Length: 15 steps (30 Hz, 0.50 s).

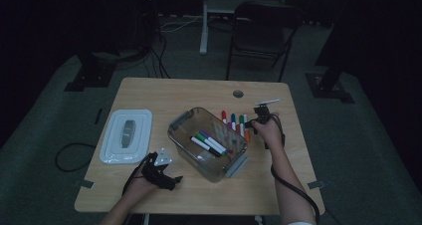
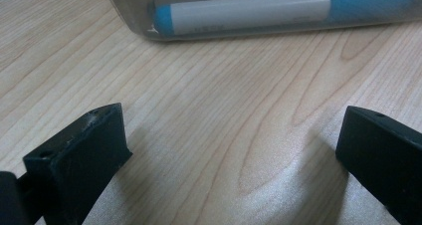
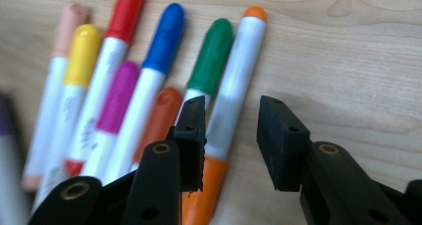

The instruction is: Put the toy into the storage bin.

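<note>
- High view: the right gripper hangs over a row of markers lying on the wooden table, just to the right of the clear plastic bin, which already has a few markers in it. The left gripper rests low on the table near the bin's front-left corner, with the bin's white lid beside it.
- Left gripper view: the jaws stand wide apart with bare wood between them, holding nothing. The bin's wall lies just ahead, a blue-capped marker showing through it.
- Right gripper view: the jaws are partly closed and straddle the white barrel of the orange marker, outermost in the row; the pads look short of pressing it, so I read them as open. The green marker lies just beside it.
- Handling, as I judge it: a marker is light, stiff and smooth, round enough to roll or slip. Mid-barrel is the best hold, squarely across, clear of the neighbour.
</note>
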Available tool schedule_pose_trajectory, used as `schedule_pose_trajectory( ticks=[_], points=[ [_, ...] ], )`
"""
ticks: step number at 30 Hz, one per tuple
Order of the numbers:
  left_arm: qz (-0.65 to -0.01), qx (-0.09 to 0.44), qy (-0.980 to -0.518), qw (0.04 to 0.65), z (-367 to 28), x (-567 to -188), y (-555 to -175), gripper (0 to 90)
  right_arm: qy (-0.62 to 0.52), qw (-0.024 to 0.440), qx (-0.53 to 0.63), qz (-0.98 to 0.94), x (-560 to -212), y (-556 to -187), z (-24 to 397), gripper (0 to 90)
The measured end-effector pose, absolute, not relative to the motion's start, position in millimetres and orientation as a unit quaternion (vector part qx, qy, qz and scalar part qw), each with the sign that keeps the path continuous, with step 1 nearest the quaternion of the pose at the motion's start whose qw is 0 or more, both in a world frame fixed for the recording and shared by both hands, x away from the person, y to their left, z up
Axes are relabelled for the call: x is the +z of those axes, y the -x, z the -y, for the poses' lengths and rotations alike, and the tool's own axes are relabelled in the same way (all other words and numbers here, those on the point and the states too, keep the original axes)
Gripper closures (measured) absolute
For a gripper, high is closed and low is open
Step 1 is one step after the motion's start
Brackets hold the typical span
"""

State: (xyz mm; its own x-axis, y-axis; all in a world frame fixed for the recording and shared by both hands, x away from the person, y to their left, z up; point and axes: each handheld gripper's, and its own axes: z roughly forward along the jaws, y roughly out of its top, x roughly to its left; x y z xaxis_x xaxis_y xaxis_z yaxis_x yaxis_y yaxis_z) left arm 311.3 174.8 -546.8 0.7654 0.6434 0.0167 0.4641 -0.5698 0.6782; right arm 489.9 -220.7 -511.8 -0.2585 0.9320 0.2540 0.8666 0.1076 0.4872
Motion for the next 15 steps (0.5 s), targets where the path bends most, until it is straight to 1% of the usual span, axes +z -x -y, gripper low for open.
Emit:
schedule_pose_trajectory(
  ticks=[1, 3, 5, 7, 13, 15],
  points=[
    [-0.316, 0.132, -0.876, 0.339, -175, -547, -311, 0.4, -0.613, 0.052, 0.274, -0.739, -515, -493, 220, 68.7],
    [-0.316, 0.132, -0.876, 0.339, -175, -547, -311, 0.4, -0.621, 0.056, 0.264, -0.736, -516, -494, 220, 75.3],
    [-0.316, 0.132, -0.876, 0.339, -175, -547, -311, 0.4, -0.632, 0.059, 0.262, -0.727, -517, -494, 223, 76.6],
    [-0.316, 0.132, -0.876, 0.339, -175, -547, -311, 0.4, -0.647, 0.049, 0.264, -0.714, -516, -493, 227, 76.8],
    [-0.316, 0.132, -0.876, 0.339, -175, -547, -311, 0.4, -0.658, 0.057, 0.282, -0.696, -506, -487, 240, 76.8],
    [-0.316, 0.132, -0.876, 0.339, -175, -547, -311, 0.4, -0.652, 0.057, 0.294, -0.697, -489, -477, 249, 76.8]
  ],
)
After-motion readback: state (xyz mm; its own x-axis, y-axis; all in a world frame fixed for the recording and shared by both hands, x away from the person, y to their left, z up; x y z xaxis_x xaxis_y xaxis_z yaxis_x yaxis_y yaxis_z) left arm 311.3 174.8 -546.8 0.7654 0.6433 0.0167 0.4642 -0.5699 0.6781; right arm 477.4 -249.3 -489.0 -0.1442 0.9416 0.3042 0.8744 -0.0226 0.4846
